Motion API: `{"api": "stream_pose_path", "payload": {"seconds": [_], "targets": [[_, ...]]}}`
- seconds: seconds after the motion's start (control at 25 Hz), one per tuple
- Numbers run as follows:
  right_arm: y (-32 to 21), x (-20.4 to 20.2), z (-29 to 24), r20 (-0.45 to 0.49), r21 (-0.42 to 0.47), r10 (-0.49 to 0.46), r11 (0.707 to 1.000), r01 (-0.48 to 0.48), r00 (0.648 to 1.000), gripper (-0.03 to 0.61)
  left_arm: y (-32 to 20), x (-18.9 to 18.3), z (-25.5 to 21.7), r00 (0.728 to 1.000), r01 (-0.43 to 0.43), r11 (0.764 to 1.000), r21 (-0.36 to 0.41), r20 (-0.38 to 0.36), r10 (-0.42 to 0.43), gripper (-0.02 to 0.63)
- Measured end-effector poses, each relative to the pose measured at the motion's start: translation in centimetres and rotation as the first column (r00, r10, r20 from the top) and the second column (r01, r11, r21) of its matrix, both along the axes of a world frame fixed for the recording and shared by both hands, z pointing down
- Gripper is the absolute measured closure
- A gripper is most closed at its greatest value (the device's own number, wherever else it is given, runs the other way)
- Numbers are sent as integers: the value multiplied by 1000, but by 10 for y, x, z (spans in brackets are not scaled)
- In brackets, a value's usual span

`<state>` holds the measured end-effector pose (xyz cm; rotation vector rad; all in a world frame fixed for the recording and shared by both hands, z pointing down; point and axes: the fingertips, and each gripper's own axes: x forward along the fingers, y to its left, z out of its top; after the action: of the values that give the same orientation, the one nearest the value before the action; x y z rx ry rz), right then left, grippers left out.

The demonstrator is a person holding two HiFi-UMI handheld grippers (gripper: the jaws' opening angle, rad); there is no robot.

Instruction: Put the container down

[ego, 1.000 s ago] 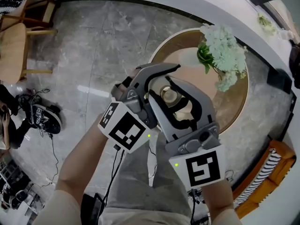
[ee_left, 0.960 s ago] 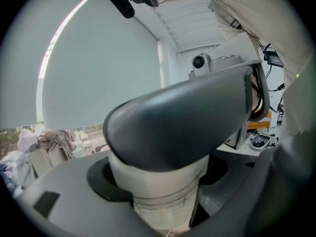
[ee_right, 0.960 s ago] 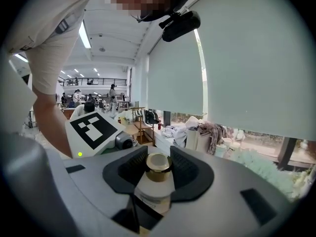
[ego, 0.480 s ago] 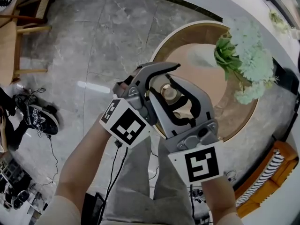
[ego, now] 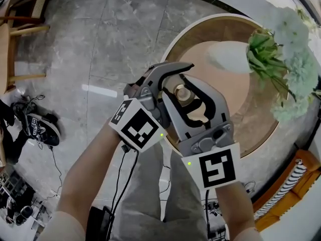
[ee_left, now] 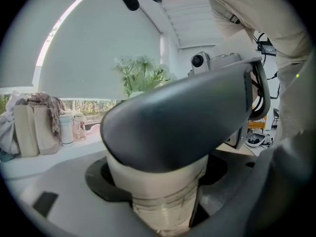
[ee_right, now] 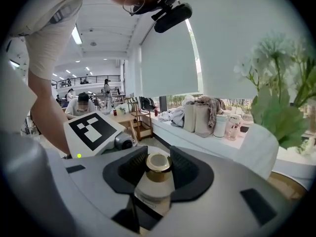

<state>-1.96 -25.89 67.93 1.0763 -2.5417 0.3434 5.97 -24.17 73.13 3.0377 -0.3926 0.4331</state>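
A small cream container point(ego: 181, 95) with a gold cap point(ee_right: 158, 165) is held in the air over the near edge of a round wooden table point(ego: 251, 115). My right gripper point(ego: 188, 95) is shut on it; in the right gripper view the dark pads point(ee_right: 185, 168) press on its neck from both sides. My left gripper point(ego: 170, 80) reaches in from the left, and its jaws close round the container's pale body point(ee_left: 163, 184). In the left gripper view a right jaw crosses in front of the container and hides its top.
A white vase point(ego: 228, 58) with pale green flowers point(ego: 283, 59) stands on the table's far side. Shoes point(ego: 37, 127) and cables lie on the grey stone floor at left, near a wooden chair point(ego: 20, 14). An orange seat point(ego: 288, 185) sits at lower right.
The table and flowers have slid to the right in the head view. Both grippers stay together on the container and have shifted slightly up and right.
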Motion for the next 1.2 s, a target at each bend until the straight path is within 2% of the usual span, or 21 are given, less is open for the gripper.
{"api": "stream_pose_path", "payload": {"seconds": [0.44, 0.72, 0.92, 1.2], "targets": [[5, -1, 49, -33, -8, -26, 1000, 26, 999, 437, 2, 0, 47, 1000, 18, 1000, 0, 7, -18, 273], [7, -1, 62, -36, 10, -34, 999, 35, 999, 439, 3, -1, 64, 997, -3, 999, 42, 71, 0, 273], [6, -2, 73, -41, 2, -36, 999, 36, 999, 439, 4, -3, 80, 991, -23, 999, 38, 130, 18, 273], [7, 1, 80, -38, -15, -2, 1000, 2, 999, 439, 7, -3, 89, 982, -76, 995, 61, 178, 64, 272]]}}
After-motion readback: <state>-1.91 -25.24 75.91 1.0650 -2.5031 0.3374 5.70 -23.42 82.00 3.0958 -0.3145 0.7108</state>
